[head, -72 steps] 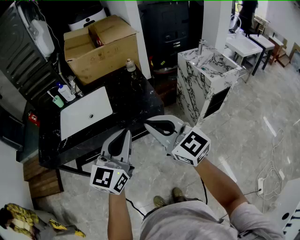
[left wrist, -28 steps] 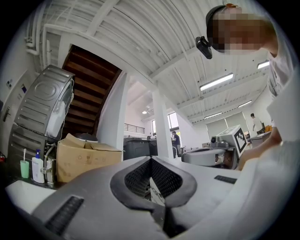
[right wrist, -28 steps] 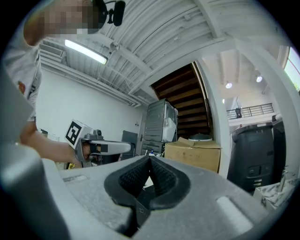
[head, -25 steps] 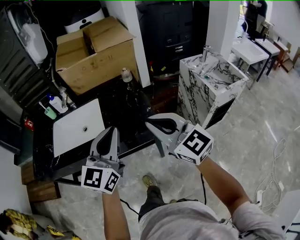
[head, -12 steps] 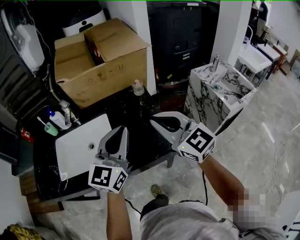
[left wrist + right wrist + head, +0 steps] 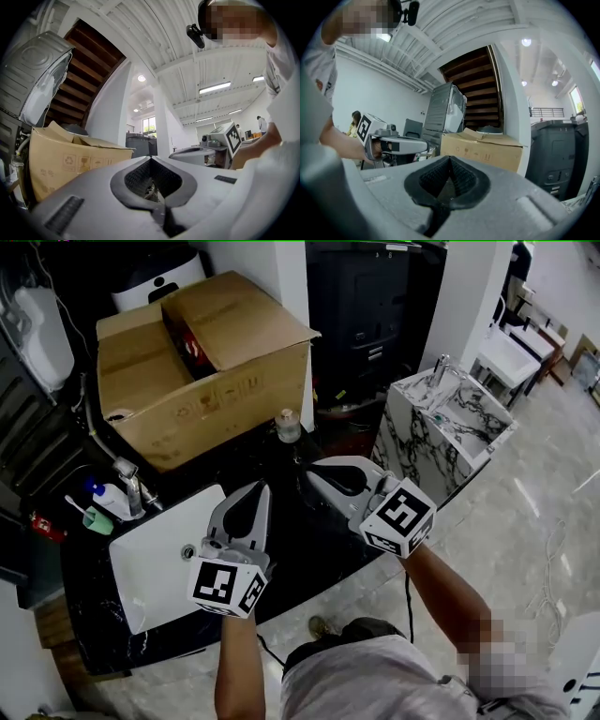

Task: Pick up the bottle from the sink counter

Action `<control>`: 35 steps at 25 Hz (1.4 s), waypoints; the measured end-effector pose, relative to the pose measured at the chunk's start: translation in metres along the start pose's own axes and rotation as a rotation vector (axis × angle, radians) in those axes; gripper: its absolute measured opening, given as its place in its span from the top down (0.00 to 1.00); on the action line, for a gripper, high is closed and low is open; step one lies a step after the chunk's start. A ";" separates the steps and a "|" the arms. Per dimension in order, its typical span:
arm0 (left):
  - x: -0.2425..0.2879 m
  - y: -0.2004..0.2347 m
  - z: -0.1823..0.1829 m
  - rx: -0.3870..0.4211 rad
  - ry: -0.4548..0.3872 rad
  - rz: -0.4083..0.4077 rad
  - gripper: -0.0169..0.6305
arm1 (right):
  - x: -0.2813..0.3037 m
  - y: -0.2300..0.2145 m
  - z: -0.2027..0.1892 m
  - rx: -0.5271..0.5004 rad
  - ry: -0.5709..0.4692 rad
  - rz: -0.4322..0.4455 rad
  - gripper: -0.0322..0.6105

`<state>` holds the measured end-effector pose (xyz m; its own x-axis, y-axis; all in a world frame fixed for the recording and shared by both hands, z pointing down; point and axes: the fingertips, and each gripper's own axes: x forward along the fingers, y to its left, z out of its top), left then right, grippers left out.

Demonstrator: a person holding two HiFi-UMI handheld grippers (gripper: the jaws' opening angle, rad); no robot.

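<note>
Reading outward from the fingers, what does each gripper hold? (Student)

Nothing. Left gripper point(image 6: 263, 487): its fingers point(image 6: 101, 201) are closed tip to tip, with only the hollow of the pads gaping between them and nothing clamped. Right gripper point(image 6: 310, 471): its fingers point(image 6: 513, 201) are likewise pressed together and empty. Both point roughly level, side by side above the black desk point(image 6: 314, 540), each carried in one of the person's hands. (Tutor)

And the bottle? (Student)

Bottle point(image 6: 288, 426): upright at the rear of the desk, just in front of the cardboard box point(image 6: 206, 352) near its right corner. In the head view it shows a little past both sets of fingertips, nearer the right gripper; neither touches it. Left of the left gripper, a white sink basin point(image 6: 155, 559) is set into the desk. A faucet point(image 6: 129, 486), a blue-capped container point(image 6: 105, 499) and a green cup point(image 6: 95, 519) stand at its far-left corner. A marble-patterned washstand point(image 6: 441, 427) stands on the floor to the right, well apart. (Tutor)
</note>
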<state>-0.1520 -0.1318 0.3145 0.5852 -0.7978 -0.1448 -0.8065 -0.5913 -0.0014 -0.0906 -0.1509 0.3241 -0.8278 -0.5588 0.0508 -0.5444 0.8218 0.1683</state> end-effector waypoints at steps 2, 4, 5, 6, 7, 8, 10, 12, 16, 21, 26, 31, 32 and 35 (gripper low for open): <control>0.006 0.007 -0.004 -0.013 0.009 -0.003 0.97 | 0.007 -0.005 -0.003 0.002 0.013 -0.007 0.95; 0.012 0.014 -0.009 -0.019 0.014 -0.006 0.97 | 0.014 -0.011 -0.006 0.006 0.023 -0.011 0.95; 0.015 0.017 -0.011 -0.021 0.015 -0.006 0.97 | 0.017 -0.015 -0.007 0.008 0.026 -0.012 0.95; 0.019 0.021 -0.013 -0.022 0.018 -0.005 0.97 | 0.020 -0.019 -0.008 0.010 0.028 -0.014 0.95; 0.022 0.023 -0.014 -0.023 0.020 -0.003 0.97 | 0.023 -0.023 -0.008 0.012 0.031 -0.015 0.95; 0.026 0.026 -0.015 -0.024 0.022 -0.001 0.97 | 0.026 -0.028 -0.010 0.014 0.034 -0.017 0.95; 0.033 0.031 -0.018 -0.024 0.026 0.004 0.97 | 0.032 -0.036 -0.015 0.015 0.043 -0.017 0.95; 0.039 0.036 -0.022 -0.021 0.032 0.012 0.97 | 0.039 -0.045 -0.021 0.015 0.053 -0.018 0.95; 0.056 0.048 -0.029 -0.015 0.046 0.033 0.97 | 0.052 -0.069 -0.034 0.017 0.074 -0.024 0.95; 0.081 0.055 -0.036 -0.001 0.057 0.063 0.97 | 0.066 -0.096 -0.047 0.011 0.090 -0.005 0.92; 0.104 0.060 -0.050 0.014 0.068 0.088 0.97 | 0.076 -0.122 -0.062 0.017 0.100 0.020 0.84; 0.117 0.067 -0.062 0.010 0.084 0.109 0.97 | 0.089 -0.138 -0.077 0.028 0.123 0.034 0.74; 0.119 0.068 -0.064 0.009 0.087 0.105 0.97 | 0.092 -0.140 -0.081 0.031 0.130 0.035 0.72; 0.126 0.072 -0.072 0.007 0.093 0.092 0.97 | 0.104 -0.143 -0.094 0.041 0.161 0.037 0.65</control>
<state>-0.1303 -0.2830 0.3671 0.5135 -0.8565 -0.0521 -0.8576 -0.5143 0.0008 -0.0864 -0.3367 0.3975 -0.8169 -0.5356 0.2141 -0.5213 0.8444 0.1231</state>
